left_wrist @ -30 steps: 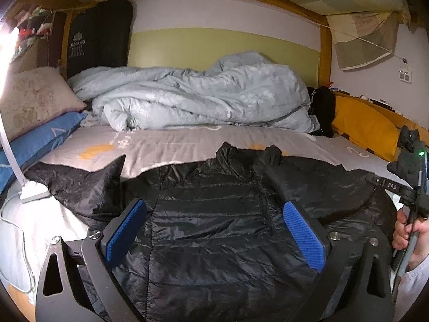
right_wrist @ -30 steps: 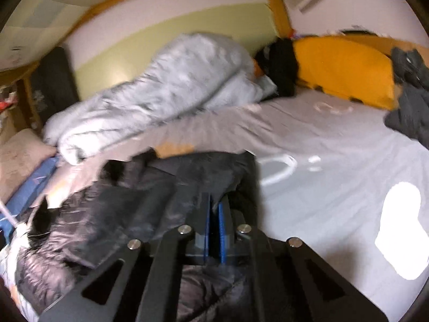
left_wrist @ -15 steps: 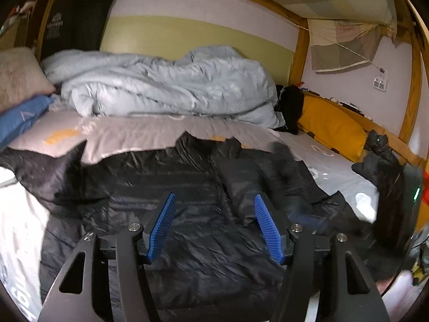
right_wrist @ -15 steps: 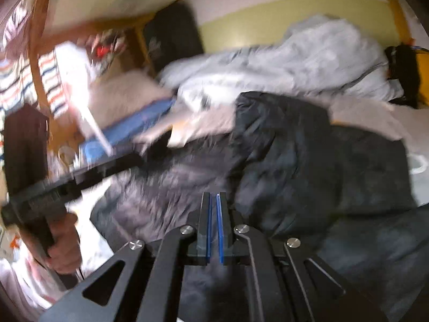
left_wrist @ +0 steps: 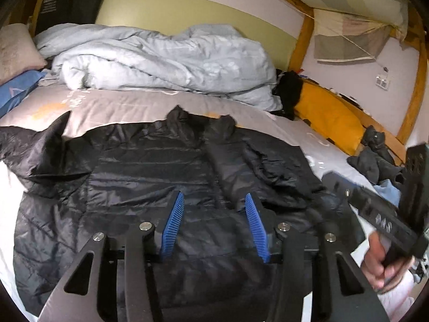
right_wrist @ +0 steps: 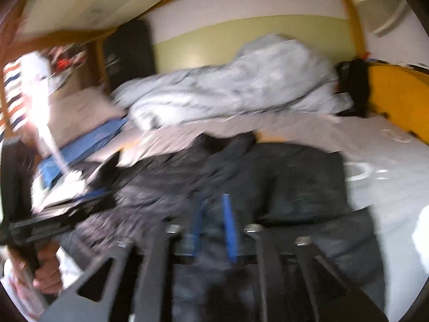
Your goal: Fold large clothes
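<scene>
A black quilted puffer jacket (left_wrist: 150, 182) lies spread on the bed, collar away from me. Its right sleeve (left_wrist: 268, 166) is folded in over the body; its left sleeve (left_wrist: 34, 150) sticks out to the left. My left gripper (left_wrist: 214, 209) is open and empty above the jacket's lower middle. My right gripper (right_wrist: 213, 214) is slightly open and empty over the jacket (right_wrist: 281, 182), in a blurred view. The right gripper's body also shows at the right edge of the left wrist view (left_wrist: 386, 220).
A rumpled light-blue duvet (left_wrist: 166, 59) fills the back of the bed. A yellow cushion (left_wrist: 327, 112) and dark clothes (left_wrist: 375, 158) lie at right. Pillows (left_wrist: 16, 53) are at left. A bright lamp (right_wrist: 37, 86) stands at the left.
My right gripper let go of the jacket's sleeve, now folded over the body, and opened slightly. My left gripper's jaws narrowed but stay open.
</scene>
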